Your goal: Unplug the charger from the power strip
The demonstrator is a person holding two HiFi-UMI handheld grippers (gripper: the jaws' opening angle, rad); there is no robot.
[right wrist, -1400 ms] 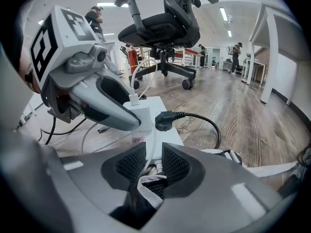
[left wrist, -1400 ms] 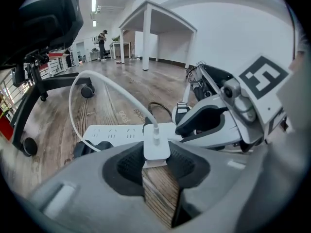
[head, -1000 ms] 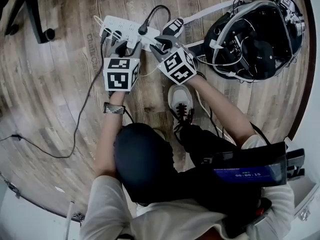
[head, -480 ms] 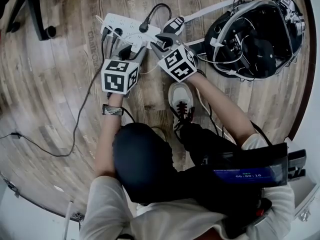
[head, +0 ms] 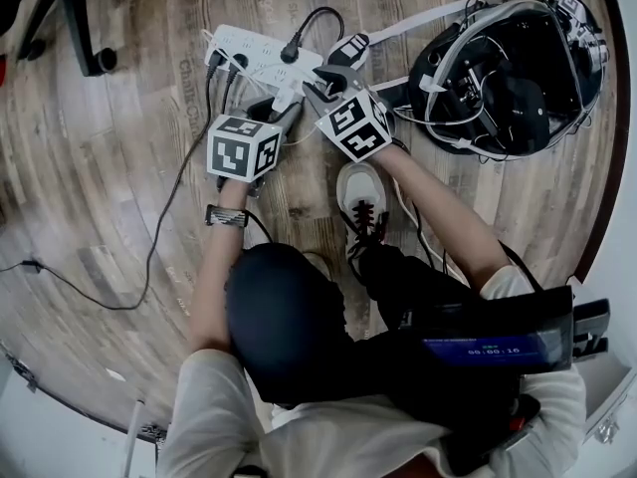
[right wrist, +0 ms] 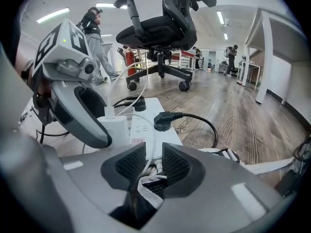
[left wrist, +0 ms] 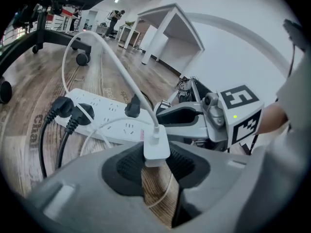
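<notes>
The left gripper [left wrist: 156, 165] is pinching the white charger [left wrist: 156, 149] between its pads, jaws narrowed onto the block's two sides, and bare wood floor is showing under it. That looks like the charger sitting just clear of the power strip [left wrist: 109, 114], though its prongs are not showing. The right gripper [right wrist: 154, 164] is clamping down on the near end of the strip, jaws closed to its width. I'd say it is pinning the strip so that it isn't lifting with the plug. The two tools are working almost shoulder to shoulder here! The charger's white cable [left wrist: 107, 57] is arching high and looping back over the strip, so it could drag. Three black plugs are sitting in the sockets, one [left wrist: 132, 108] right beside the charger. A striped strap [right wrist: 146, 188] is lying under the right jaws, an office chair [right wrist: 165, 18] is standing beyond, and a black bag of wiring [head: 508, 68] is off to the person's right.
</notes>
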